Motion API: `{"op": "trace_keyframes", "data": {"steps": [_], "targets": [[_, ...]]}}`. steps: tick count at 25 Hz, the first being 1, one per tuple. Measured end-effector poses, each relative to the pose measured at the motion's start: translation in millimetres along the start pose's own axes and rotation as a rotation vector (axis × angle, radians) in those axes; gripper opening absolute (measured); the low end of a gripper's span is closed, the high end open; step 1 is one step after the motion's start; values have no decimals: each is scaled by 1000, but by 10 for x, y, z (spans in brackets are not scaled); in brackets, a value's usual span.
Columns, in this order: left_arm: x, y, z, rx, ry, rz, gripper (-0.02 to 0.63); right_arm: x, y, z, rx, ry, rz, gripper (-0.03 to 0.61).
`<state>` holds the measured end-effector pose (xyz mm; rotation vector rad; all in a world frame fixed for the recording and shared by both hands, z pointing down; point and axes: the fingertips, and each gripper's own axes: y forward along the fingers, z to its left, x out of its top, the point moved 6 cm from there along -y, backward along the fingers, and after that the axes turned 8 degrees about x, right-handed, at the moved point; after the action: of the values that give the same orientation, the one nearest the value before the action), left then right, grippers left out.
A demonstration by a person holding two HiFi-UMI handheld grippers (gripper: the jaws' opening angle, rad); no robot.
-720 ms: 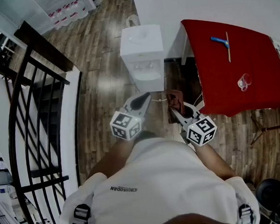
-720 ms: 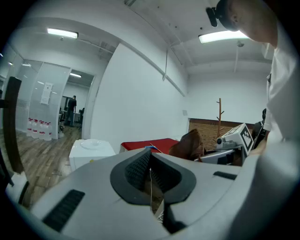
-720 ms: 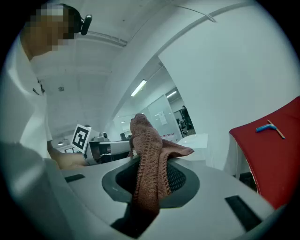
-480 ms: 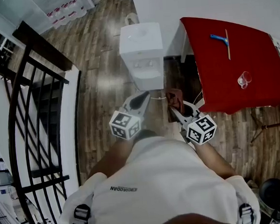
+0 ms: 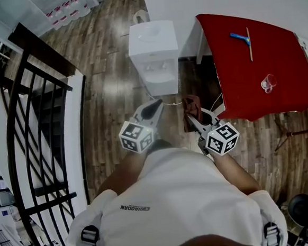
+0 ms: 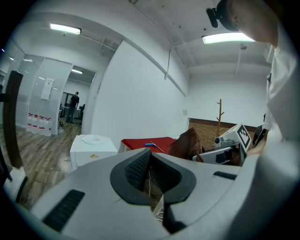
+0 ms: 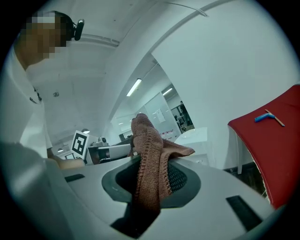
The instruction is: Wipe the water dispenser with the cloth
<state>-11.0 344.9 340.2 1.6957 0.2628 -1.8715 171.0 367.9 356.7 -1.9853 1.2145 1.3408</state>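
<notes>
Lengthwise, cloth (image 7: pixel 149 154) juts beyond right claw (image 7: pixel 153 182).

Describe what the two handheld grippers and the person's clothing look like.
Both the left gripper and the right gripper are light grey plastic tongs that taper to a point, lined with dark ribbed pads. Each carries a white cube printed with black square markers. The person wears a white top with black shoulder straps.
</notes>
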Motion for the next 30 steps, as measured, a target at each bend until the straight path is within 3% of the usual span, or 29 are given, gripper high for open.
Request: {"op": "trace_keyframes", "data": {"steps": [12,24,30], "targets": [[36,214,361,-44,-17,23,-3,52,332,-133,-41,32,8,87],[462,549,1255,-87,-9,-8,-3,342,1108,-361,-129,48,22,87],[486,566,1666,-114,-3,22,-3,495,1544,-443,-131,49,35,87]]}}
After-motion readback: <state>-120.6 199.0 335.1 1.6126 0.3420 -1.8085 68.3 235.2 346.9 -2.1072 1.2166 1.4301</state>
